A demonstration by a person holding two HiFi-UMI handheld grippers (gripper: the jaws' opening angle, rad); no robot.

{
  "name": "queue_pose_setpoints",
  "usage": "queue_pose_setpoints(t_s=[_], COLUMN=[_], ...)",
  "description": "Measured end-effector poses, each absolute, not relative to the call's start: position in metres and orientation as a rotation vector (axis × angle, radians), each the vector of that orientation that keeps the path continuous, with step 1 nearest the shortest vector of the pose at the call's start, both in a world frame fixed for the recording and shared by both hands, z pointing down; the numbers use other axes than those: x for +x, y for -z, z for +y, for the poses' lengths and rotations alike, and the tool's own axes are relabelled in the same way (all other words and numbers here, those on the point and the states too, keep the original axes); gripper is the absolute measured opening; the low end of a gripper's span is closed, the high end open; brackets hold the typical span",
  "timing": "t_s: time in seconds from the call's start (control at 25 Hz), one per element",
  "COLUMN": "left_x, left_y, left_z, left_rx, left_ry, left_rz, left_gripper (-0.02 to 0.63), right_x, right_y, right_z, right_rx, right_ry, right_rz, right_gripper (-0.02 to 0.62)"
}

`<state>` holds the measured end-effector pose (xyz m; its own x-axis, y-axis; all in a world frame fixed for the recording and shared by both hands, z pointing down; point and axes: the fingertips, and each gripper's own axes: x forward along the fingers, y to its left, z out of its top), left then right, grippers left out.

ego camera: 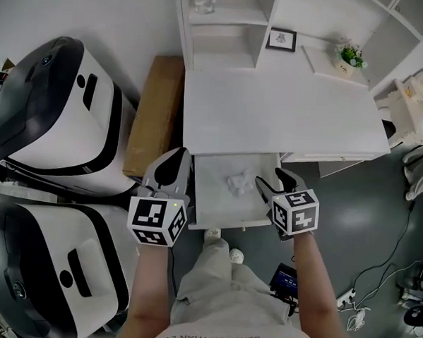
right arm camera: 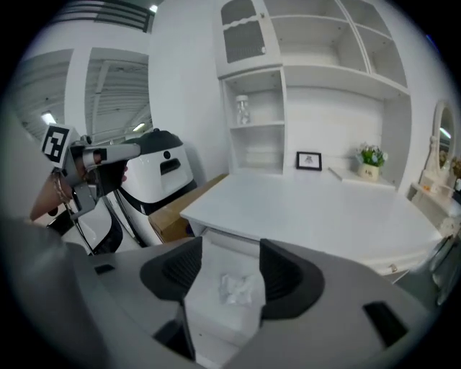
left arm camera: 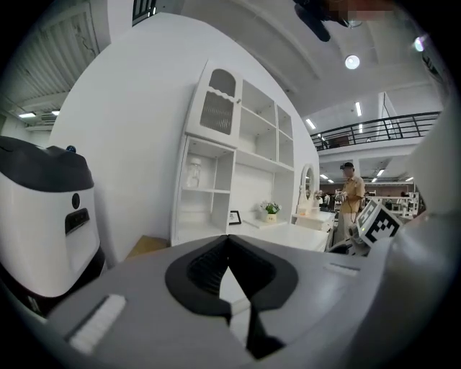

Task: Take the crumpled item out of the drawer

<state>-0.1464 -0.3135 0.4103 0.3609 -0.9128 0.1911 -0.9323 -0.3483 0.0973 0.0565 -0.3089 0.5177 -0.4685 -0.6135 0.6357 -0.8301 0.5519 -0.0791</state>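
The white drawer [ego camera: 211, 200] stands pulled out from under the white desk [ego camera: 278, 112]. In it lies a crumpled white item [ego camera: 238, 182], loose on the drawer's floor. My right gripper [ego camera: 276, 182] hovers at the drawer's right front corner, open, with nothing between its fingers. In the right gripper view the crumpled item [right arm camera: 234, 287] shows ahead through the gap of that gripper [right arm camera: 230, 254], apart from both pads. My left gripper [ego camera: 170, 168] is held just left of the drawer, beyond its side wall. Its jaws [left arm camera: 229, 241] meet at the tips, shut and empty.
Two large white and black machines [ego camera: 52, 107] [ego camera: 37, 261] fill the floor at the left. A cardboard box [ego camera: 154, 112] lies between them and the desk. A picture frame [ego camera: 281, 39] and a small plant [ego camera: 350, 55] stand at the desk's back. Cables [ego camera: 375, 293] trail on the floor at right.
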Motion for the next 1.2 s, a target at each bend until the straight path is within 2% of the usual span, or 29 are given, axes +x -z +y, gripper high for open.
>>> queue_pose_setpoints(t_s=[0.52, 1.2], left_x=[-0.146, -0.148], left_y=[-0.467, -0.509], left_z=[-0.347, -0.367], left_rx=[2.366, 2.309], left_ry=[-0.247, -0.332], left_rz=[-1.572, -1.542], left_gripper=[0.009, 0.009], right_x=[0.067, 0.072], right_y=[-0.65, -0.766], right_z=[-0.326, -0.335], right_rx=[1.011, 0.859], right_ry=[-0.772, -0.921], right_rz=[-1.984, -1.798], right_gripper=[0.218, 0.218])
